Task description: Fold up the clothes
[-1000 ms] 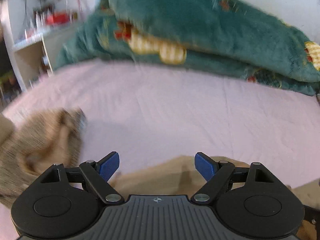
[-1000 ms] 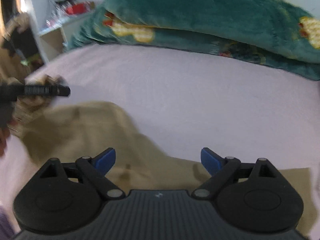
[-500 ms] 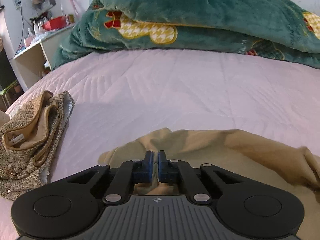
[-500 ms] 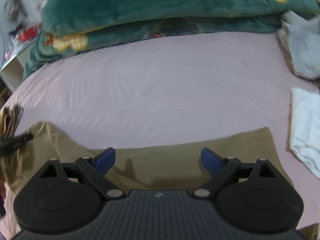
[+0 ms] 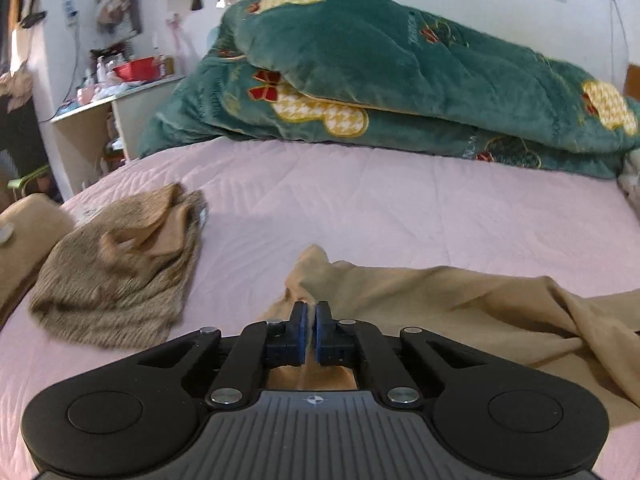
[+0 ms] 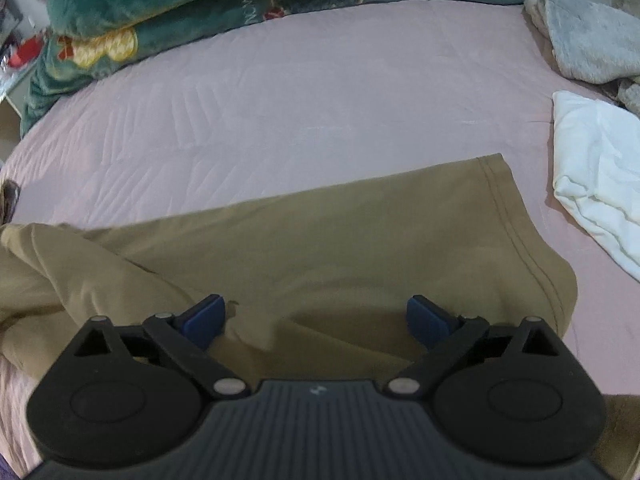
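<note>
1. Firstly, left gripper (image 5: 309, 312): blue pads pressed together, clenched on a raised peak of the tan shirt (image 5: 432, 300), cloth pinched between them and poking up just ahead.
2. Right gripper (image 6: 316, 316): released, pads spread wide, hovering low over the tan shirt (image 6: 320, 248); contact with the cloth impossible to judge.
3. Shirt: spread on the pink bedspread (image 6: 280, 112), lying flat ahead of the right gripper, hemmed edge off to its right, bunched and creased towards its left.
4. From the left gripper, trailing away rightward in loose folds.
5. Left of the left gripper, well apart from the shirt: a brown knit garment (image 5: 120, 272), crumpled on the bedspread (image 5: 400, 208).
6. Far ahead of both grippers: a folded green quilt (image 5: 400, 80) at the head of the bed.
7. Right of the right gripper, near the shirt's hem but apart: a white cloth (image 6: 600, 168); beyond it, a grey fleece (image 6: 584, 32).
</note>
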`<state>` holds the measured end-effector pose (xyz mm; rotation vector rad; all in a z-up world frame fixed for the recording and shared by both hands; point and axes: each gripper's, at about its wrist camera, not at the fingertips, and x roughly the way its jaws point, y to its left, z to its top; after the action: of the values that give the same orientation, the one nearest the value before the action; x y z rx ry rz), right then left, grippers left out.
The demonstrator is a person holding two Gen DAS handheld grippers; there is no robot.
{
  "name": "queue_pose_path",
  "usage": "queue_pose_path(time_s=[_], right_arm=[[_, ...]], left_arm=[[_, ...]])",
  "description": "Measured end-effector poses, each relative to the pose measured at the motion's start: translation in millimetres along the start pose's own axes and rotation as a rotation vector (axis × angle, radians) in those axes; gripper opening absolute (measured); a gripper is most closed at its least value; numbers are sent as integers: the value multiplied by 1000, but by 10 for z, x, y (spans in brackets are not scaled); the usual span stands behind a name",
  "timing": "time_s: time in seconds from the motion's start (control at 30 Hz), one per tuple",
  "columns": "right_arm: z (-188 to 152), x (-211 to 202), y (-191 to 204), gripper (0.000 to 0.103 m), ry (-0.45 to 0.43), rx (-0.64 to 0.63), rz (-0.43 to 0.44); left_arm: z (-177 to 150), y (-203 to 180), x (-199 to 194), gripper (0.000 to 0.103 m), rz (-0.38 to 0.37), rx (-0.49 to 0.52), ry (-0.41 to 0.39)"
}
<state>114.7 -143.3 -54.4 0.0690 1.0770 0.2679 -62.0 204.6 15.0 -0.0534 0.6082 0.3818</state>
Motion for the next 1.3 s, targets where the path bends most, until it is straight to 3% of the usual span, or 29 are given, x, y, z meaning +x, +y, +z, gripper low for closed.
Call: queue_pose_path(time_s=[0.17, 0.37, 0.43, 0.57, 0.67, 0.8, 0.97, 1.03, 1.07, 1.1, 1.13, 1.17, 1.2, 1.3], right_arm=[[-126, -123, 33, 99, 13, -23, -9], [-305, -372, 87, 99, -5, -70, 16], [-363, -462, 104, 99, -14, -85, 28], [-257, -616, 299, 99, -48, -99, 98], [-131, -651, 499, 99, -69, -111, 215], [-36, -472, 935, 99, -50, -183, 309], [-53, -224, 1453, 99, -47, -371, 271], [-90, -168, 1569, 94, -68, -418, 256], [-99, -163, 1595, 86, -77, -424, 248], [-107, -161, 1617, 68, -84, -428, 240], [-111, -137, 1626, 56, -78, -426, 228], [-115, -114, 1624, 33, -68, -422, 211], [-132, -94, 1622, 20, -65, -422, 191], [-213, -143, 1583, 11, -64, -429, 194]], left_arm=[[-337, 122, -398, 4, 14, -17, 4], [-632, 380, -566, 4, 29, -64, 50], [-546, 424, -586, 5, 11, -86, 24], [-125, 378, -439, 23, -55, -99, -4], [135, 321, -160, 41, -39, -110, 12], [255, 235, 218, 48, -13, -117, 94], [152, 37, 491, 49, 6, -126, 183], [73, 35, 531, 46, -2, -112, 200], [36, 45, 525, 42, -7, -109, 200], [8, 44, 514, 39, -11, -105, 197], [-20, 44, 503, 30, -15, -101, 193], [-48, 43, 493, 18, -18, -97, 190], [-75, 47, 470, 15, -25, -98, 187], [-151, 88, 376, 7, -33, -100, 170]])
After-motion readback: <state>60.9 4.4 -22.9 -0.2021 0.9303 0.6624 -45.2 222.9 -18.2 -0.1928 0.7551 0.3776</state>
